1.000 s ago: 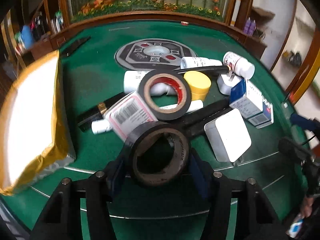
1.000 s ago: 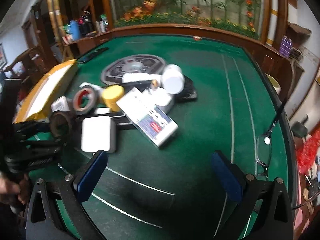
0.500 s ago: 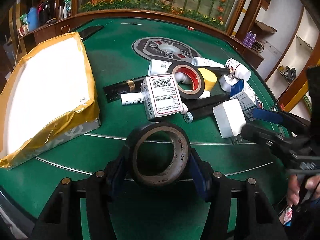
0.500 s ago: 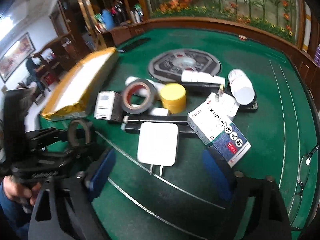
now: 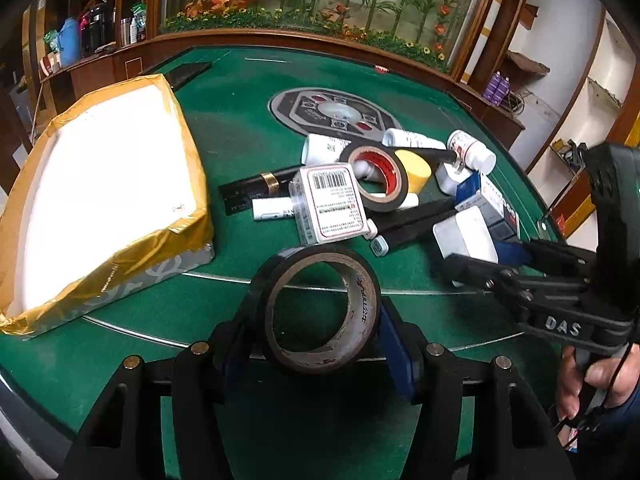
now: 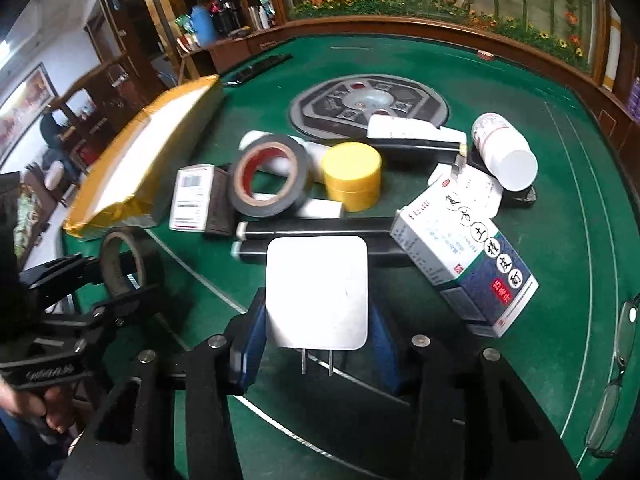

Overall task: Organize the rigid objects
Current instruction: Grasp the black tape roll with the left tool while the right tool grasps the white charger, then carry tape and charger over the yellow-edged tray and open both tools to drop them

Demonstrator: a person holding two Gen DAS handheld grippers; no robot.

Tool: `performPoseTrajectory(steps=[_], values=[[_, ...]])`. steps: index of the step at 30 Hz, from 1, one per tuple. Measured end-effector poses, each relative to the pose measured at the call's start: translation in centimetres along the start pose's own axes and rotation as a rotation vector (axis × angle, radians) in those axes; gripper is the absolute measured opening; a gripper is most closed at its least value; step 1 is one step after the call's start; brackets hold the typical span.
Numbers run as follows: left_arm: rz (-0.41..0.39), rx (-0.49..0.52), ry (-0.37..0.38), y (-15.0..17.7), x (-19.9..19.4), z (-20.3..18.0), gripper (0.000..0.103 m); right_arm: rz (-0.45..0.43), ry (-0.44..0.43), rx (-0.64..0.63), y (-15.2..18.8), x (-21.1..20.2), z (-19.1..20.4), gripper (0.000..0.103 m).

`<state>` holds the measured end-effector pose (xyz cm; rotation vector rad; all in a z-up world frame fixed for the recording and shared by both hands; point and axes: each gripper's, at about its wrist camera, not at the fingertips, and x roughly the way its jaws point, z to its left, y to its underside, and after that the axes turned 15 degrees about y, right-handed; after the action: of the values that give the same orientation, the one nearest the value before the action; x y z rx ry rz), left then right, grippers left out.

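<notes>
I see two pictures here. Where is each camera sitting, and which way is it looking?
Left wrist: sits on the left gripper, looking forward and down over the green table; its jaws hold a black tape roll; the other hand shows.
Right wrist: sits on the right gripper, looking at the pile; its jaws, just closing, flank a white charger.
Shared: the red-cored tape roll, the yellow-taped box, each other's gripper.

free: bare green tabletop (image 6: 500, 380) near me and on my right | blocked ahead: heap around the white charger (image 6: 316, 292) and medicine box (image 6: 464, 264) | left: gold-taped parcel (image 5: 100, 204) | right edge: glasses (image 6: 616, 376)
</notes>
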<state>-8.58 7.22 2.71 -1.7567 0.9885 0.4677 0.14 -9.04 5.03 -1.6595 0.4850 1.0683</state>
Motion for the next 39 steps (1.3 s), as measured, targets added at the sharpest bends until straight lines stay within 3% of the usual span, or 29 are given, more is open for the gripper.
performPoseTrajectory(steps=[11,18,26,30,33,39], values=[[-0.049,-0.032,-0.009,-0.3,-2.0,1.1,0.063,-0.036,-0.075,-0.014,-0.6,-1.5,1.6,0.046],[-0.131,-0.062,-0.021,-1.8,-5.8,3.0,0.063,-0.052,-0.140,-0.059,-2.6,-3.2,3.7,0.046],[-0.160,-0.127,-0.128,-5.9,-9.5,8.9,0.063,-0.042,-0.262,-0.146,-9.8,-4.3,9.8,0.046],[-0.142,-0.169,-0.167,-8.4,-9.3,12.6,0.063,-0.053,-0.255,-0.181,-13.9,-3.8,13.6,0.046],[-0.141,-0.208,-0.207,-9.9,-8.5,15.1,0.063,-0.034,-0.261,-0.184,-17.3,-2.0,16.3,0.046],[-0.106,-0.312,-0.194,-12.1,-4.9,19.5,0.063,0.034,-0.238,-0.152,-22.6,3.6,19.7,0.046]])
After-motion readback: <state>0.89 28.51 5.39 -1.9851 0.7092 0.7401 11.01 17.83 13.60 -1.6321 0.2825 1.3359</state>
